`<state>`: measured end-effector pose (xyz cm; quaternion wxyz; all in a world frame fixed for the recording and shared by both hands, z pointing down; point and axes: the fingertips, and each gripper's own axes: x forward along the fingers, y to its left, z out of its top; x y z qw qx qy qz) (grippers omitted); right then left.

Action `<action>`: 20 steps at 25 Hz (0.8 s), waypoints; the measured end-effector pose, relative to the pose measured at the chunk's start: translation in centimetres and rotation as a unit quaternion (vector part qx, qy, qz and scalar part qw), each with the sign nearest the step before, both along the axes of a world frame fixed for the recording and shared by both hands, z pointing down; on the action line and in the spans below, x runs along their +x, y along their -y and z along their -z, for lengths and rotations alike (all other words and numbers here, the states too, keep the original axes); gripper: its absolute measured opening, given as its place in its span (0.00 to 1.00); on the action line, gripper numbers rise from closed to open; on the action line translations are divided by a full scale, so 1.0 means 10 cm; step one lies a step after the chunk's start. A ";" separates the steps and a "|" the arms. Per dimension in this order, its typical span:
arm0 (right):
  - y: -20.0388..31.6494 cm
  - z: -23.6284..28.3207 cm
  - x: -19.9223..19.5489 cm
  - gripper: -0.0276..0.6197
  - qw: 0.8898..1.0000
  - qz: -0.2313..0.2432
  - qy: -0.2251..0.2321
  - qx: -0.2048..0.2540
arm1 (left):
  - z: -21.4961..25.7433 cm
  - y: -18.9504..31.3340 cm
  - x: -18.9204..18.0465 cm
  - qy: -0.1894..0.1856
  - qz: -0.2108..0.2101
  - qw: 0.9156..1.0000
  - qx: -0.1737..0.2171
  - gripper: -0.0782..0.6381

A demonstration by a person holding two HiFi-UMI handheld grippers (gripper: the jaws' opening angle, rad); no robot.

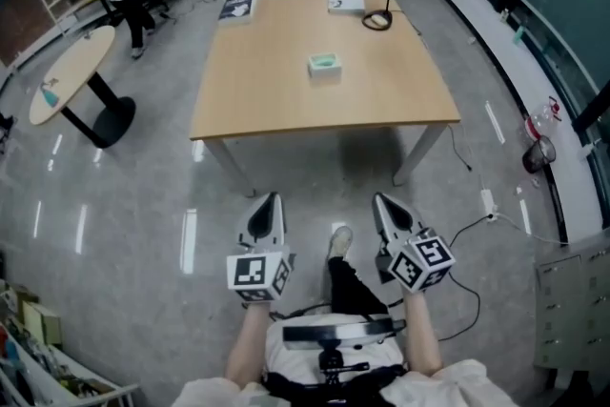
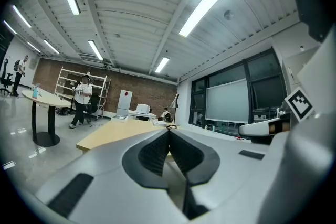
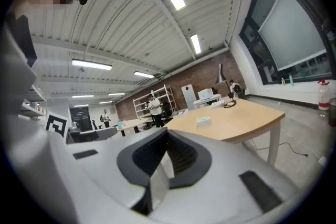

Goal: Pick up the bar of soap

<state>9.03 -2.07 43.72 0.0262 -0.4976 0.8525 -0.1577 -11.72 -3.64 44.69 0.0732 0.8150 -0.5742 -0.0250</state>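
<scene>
Teal soap (image 1: 325,63) lies on table (image 1: 267,86), well beyond right hand-held gripper (image 1: 381,200).

Grey left gripper (image 1: 270,201) and right gripper (image 1: 383,202) bear black-and-white marker cubes (image 1: 259,273).

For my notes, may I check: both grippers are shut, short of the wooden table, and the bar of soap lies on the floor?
Not quite: the head view shows the bar of soap lying on the wooden table, near its middle, not on the floor. The left gripper and right gripper are indeed shut, short of the table.
</scene>
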 end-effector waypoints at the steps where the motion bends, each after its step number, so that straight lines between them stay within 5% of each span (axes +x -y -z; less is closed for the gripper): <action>1: 0.17 -0.04 -0.01 0.06 1.000 0.003 0.001 -0.002 | -0.05 0.17 -0.01 -0.001 0.002 1.000 -0.002 0.13; 15: 3.54 -0.06 0.11 0.06 0.999 0.035 -0.018 0.004 | 0.02 3.41 0.30 0.005 0.007 1.000 -0.006 0.13; 20: 4.23 -0.11 -0.06 0.06 0.999 0.050 -0.022 -0.002 | -0.02 4.12 0.30 0.006 0.009 1.000 -0.021 0.13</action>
